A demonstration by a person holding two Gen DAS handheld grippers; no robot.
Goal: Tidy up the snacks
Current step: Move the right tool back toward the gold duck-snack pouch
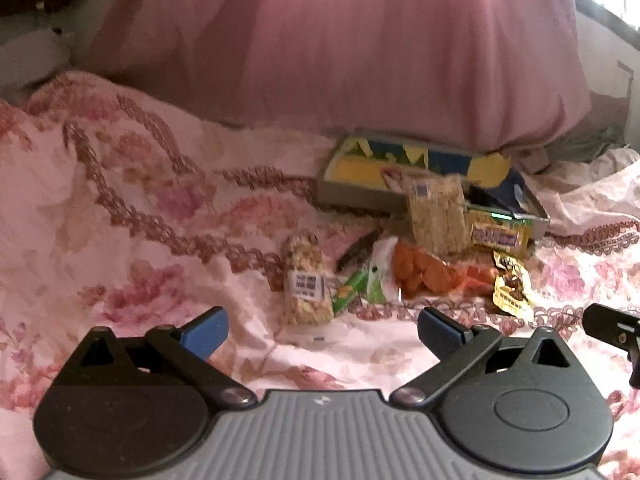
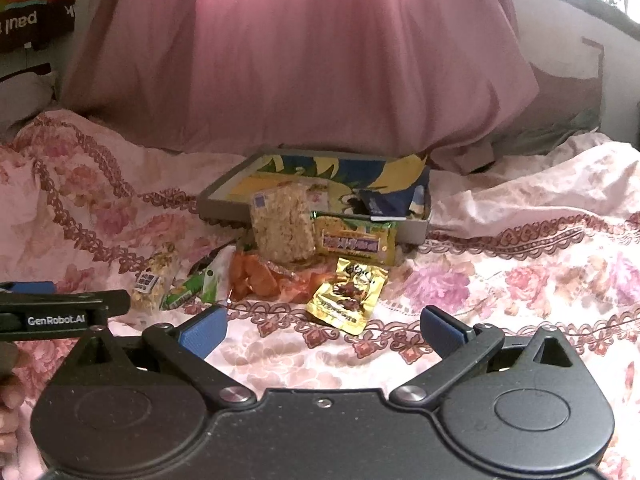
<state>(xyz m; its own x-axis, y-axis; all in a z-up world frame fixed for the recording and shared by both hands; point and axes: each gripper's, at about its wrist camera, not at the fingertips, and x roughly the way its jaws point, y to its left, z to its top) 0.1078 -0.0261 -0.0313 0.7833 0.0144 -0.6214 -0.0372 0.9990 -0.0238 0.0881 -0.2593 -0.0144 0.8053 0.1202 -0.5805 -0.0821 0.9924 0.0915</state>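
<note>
Both the left claw (image 1: 322, 334) and the right claw (image 2: 322, 334) hover wide open and empty over the bed (image 2: 520, 280), likely choosing a first pick, since the snacks (image 2: 280, 276) lie heaped just before the tray (image 2: 224, 204).

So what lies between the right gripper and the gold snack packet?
Only bare floral bedspread. In the right wrist view, the open right gripper sits just short of the gold packet, nothing between.
</note>
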